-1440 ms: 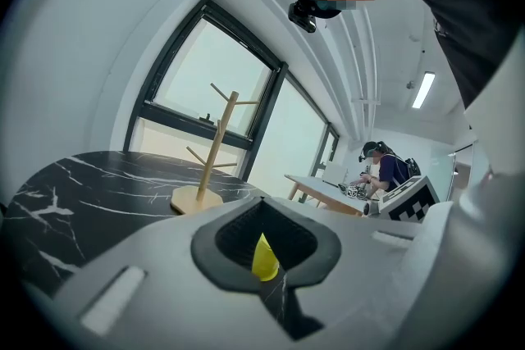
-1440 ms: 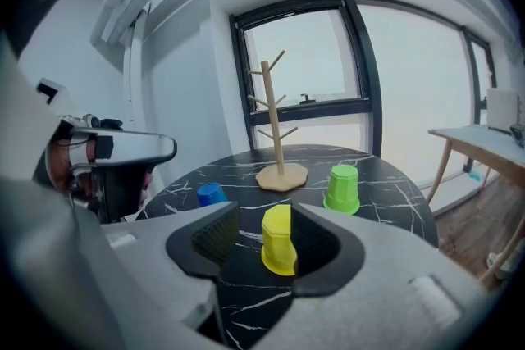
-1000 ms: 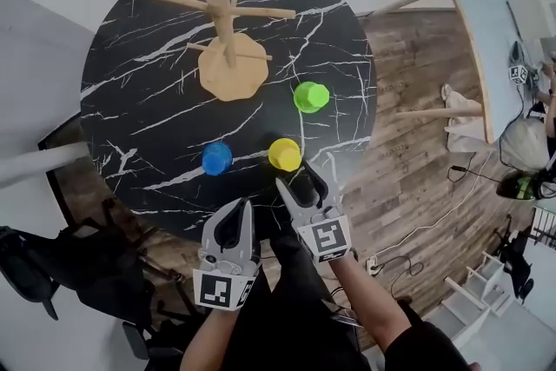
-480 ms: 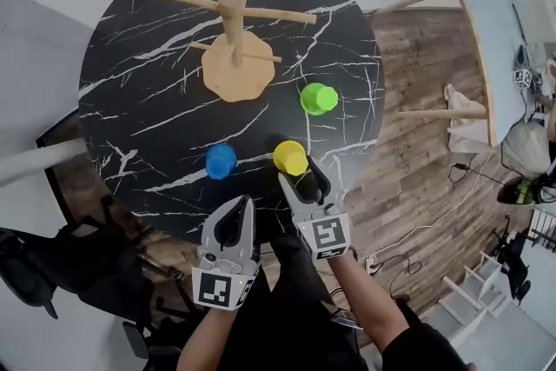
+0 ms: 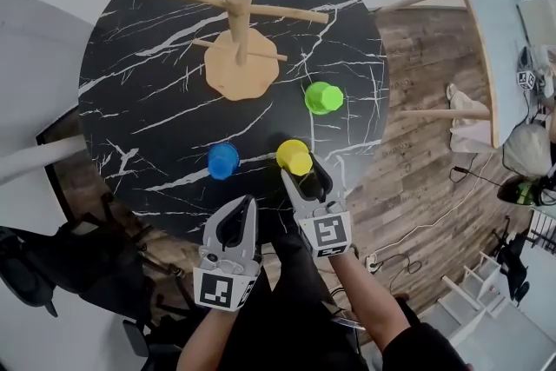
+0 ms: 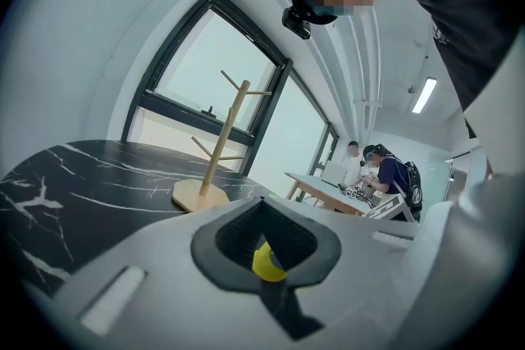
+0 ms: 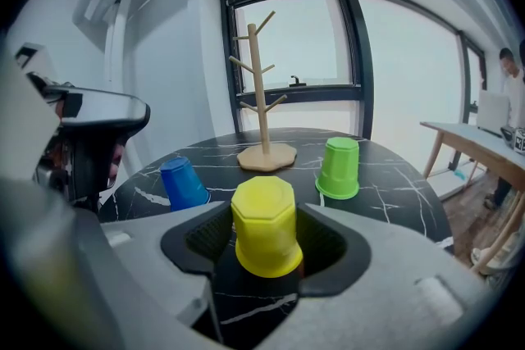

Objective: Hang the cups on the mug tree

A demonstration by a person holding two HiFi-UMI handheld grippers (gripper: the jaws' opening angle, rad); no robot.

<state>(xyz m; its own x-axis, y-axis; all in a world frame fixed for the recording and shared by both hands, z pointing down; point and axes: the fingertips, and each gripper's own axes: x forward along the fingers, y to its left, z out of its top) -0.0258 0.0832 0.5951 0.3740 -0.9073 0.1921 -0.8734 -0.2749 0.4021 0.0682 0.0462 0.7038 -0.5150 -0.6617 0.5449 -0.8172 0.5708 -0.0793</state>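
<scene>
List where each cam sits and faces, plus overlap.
Head view: on the person's head, looking steeply down at the round table; forearms, left tool and right tool show below.
Left gripper view: on the left tool, looking across the table at the mug tree; its shut jaws and the person's torso show.
Right gripper view: on the right tool, facing the yellow cup between its open jaws.
Shared: all three see the mug tree and yellow cup.

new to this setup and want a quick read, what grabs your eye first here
On a black marbled table, a yellow cup stands upside down between the right gripper's open jaws, with a blue cup to its left and a green cup further back. Behind them stands a bare wooden mug tree.
</scene>
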